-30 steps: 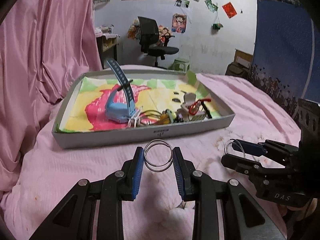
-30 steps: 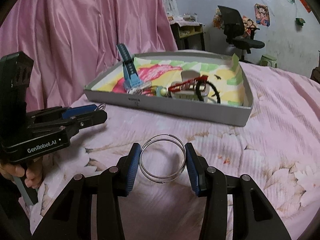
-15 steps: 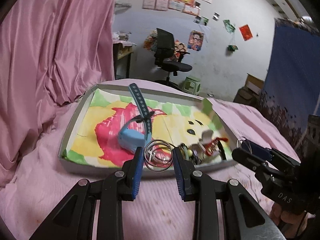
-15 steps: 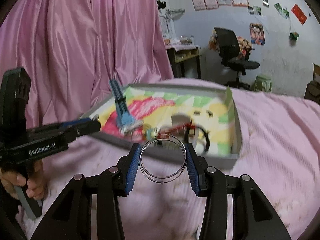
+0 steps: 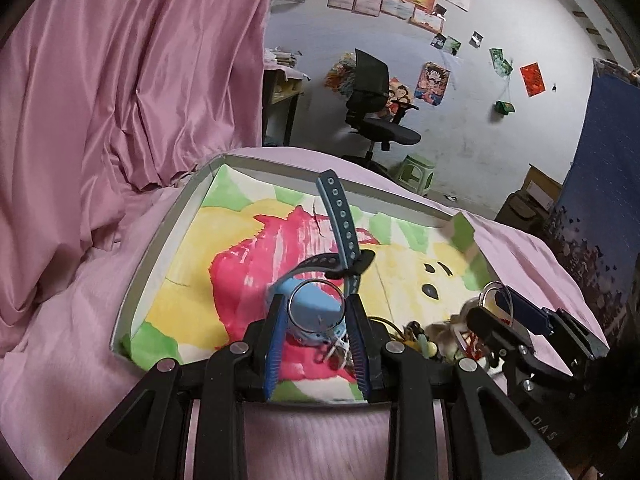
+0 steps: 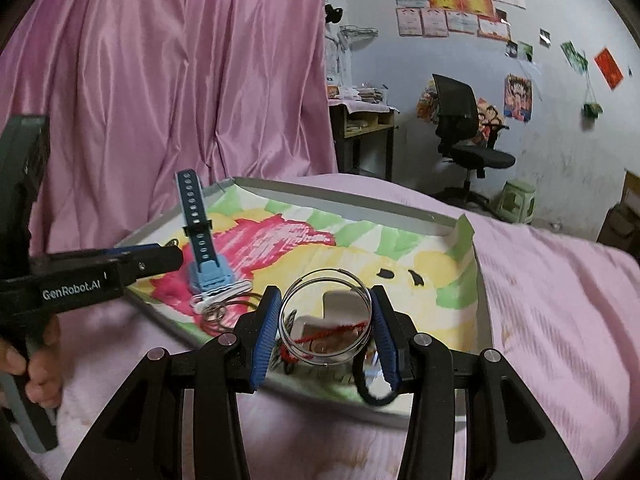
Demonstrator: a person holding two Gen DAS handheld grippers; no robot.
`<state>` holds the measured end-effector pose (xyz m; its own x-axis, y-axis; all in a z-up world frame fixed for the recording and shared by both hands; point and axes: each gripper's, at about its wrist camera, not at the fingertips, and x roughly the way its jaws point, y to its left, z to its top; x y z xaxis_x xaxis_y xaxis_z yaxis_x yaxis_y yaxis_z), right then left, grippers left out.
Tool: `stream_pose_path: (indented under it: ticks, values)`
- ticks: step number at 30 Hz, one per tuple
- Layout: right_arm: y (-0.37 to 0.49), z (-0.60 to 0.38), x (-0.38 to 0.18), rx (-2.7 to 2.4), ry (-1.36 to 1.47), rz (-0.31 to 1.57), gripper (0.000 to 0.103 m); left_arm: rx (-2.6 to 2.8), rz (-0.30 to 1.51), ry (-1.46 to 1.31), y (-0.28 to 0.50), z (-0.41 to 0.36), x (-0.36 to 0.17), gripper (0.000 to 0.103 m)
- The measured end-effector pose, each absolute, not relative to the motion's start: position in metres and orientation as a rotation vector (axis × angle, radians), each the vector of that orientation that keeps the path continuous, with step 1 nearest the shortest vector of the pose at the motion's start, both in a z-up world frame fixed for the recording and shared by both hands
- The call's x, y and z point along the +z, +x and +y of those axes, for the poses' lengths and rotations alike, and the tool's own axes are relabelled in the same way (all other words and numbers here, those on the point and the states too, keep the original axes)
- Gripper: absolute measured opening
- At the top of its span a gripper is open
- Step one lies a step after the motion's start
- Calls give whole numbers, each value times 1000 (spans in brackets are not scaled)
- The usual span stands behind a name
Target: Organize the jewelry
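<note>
Two sets of thin silver bangles are being handled. The smaller bangles [image 5: 316, 304] sit clamped between the blue pads of the left gripper [image 5: 316, 322], the rings standing upright across the gap. The larger bangles [image 6: 325, 316] are pinched the same way between the fingers [image 6: 266, 330] of the right gripper [image 6: 325, 328], each side of the rings touching a pad.

Just beyond the left fingers lies a light blue watch [image 5: 316, 312] with its dark strap sticking up. Past the right fingers are a red cord [image 6: 328, 330] and a white holder [image 6: 340, 304]; a black band [image 6: 370, 394] curls by the right-hand finger. All of this rests in a shallow grey tray [image 6: 344, 202] lined with a painted paper [image 5: 240, 264], the tray sitting on a bed with a pink sheet [image 6: 560, 300]. A pink curtain [image 6: 160, 100] hangs beyond the tray to the left, an office chair [image 6: 468, 136] farther back.
</note>
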<state>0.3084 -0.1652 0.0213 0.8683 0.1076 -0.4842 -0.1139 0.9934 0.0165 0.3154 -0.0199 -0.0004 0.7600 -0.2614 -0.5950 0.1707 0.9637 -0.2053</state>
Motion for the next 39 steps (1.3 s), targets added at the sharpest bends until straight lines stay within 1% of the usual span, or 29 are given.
stream_pose_path:
  ticks: [10, 23, 25, 26, 27, 29, 32, 34, 38, 39]
  values:
    - [323, -161, 19, 125, -31, 542, 40, -236, 726, -158, 331, -22, -10, 28]
    - [326, -162, 17, 120, -24, 565, 41, -261, 729, -160, 331, -22, -10, 29]
    - [326, -162, 18, 120, -20, 559, 42, -263, 722, -166, 330, -20, -9, 34]
    - [326, -163, 18, 119, -18, 554, 46, -260, 716, -169, 328, -19, -9, 38]
    - [326, -163, 18, 116, -15, 548, 47, -261, 710, -173, 328, -19, -8, 43]
    - [324, -165, 20, 114, -5, 537, 48, -259, 693, -180, 325, -17, -6, 49]
    - [322, -169, 22, 108, 10, 522, 48, -255, 675, -182, 322, -15, -3, 50]
    - [320, -171, 24, 103, 25, 510, 48, -252, 667, -178, 319, -15, -1, 53]
    - [314, -175, 29, 96, 58, 478, 59, -236, 628, -154, 312, -15, 7, 65]
    - [313, -176, 30, 95, 63, 471, 60, -234, 619, -148, 310, -15, 8, 68]
